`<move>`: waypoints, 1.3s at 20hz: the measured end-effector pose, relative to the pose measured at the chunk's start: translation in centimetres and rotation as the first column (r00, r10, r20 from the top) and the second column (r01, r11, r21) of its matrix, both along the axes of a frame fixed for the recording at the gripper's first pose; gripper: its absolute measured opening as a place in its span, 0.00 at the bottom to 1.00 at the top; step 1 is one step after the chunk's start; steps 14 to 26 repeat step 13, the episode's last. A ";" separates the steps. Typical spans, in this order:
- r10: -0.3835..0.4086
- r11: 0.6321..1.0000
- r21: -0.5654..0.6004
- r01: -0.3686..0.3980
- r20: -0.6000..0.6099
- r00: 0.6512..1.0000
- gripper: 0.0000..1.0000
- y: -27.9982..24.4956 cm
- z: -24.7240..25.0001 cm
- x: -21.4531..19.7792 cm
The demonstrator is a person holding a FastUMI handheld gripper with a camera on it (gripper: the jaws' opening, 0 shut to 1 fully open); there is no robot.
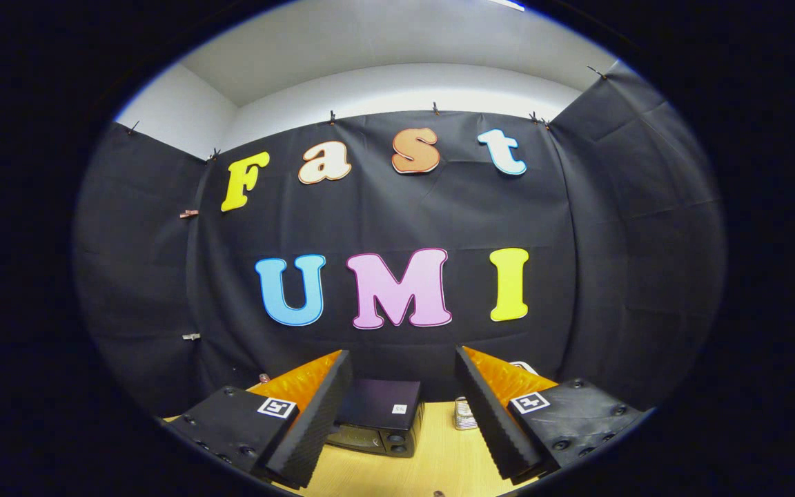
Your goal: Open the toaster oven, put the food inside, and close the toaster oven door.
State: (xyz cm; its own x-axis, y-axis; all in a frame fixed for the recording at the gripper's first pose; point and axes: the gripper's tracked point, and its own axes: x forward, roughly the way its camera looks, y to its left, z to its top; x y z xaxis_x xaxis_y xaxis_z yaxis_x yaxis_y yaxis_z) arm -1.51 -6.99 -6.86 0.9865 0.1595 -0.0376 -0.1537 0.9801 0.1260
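1. Surface: a light wooden table (pixel 432 462) lies below the gripper; its grain runs forward between the fingers toward the booth wall; the bare stretch between the fingers carries nothing except one small dark spot at the near edge, too small to identify.
2. Room: black cloth (pixel 397 228) hangs behind and on both sides of the table, pinned by small clips along its top; pale wall and ceiling (pixel 384 62) rise above the cloth.
3. Tool state: the gripper (pixel 404 373) is held above the table with its fingers spread wide; nothing sits between the ribbed inner faces; neither finger touches any object.
4. Task object: the toaster oven (pixel 378 421) stands on the table at the back, close to the cloth, ahead of the fingers and partly covered by the left finger; its dark top faces the camera; its front panel with two round knobs at the right end is visible; the door appears closed, though the left finger hides part of it.
5. Other items: a small striped object (pixel 465 414) stands on the table just beside the right finger, right of the oven and apart from it; its kind cannot be told; a small reddish item (pixel 263 378) shows past the left finger near the cloth, mostly hidden.
6. Edges and clearance: open table lies between the fingers and the oven front; the cloth closes the table at the back and sides.
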 end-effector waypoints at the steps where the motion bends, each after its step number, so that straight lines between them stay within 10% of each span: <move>1: 0.000 1.000 -0.010 0.000 0.006 1.000 0.97 0.0 0.1 0.1; 26: -0.009 0.999 -0.037 0.009 -0.005 1.000 0.97 0.8 0.2 0.1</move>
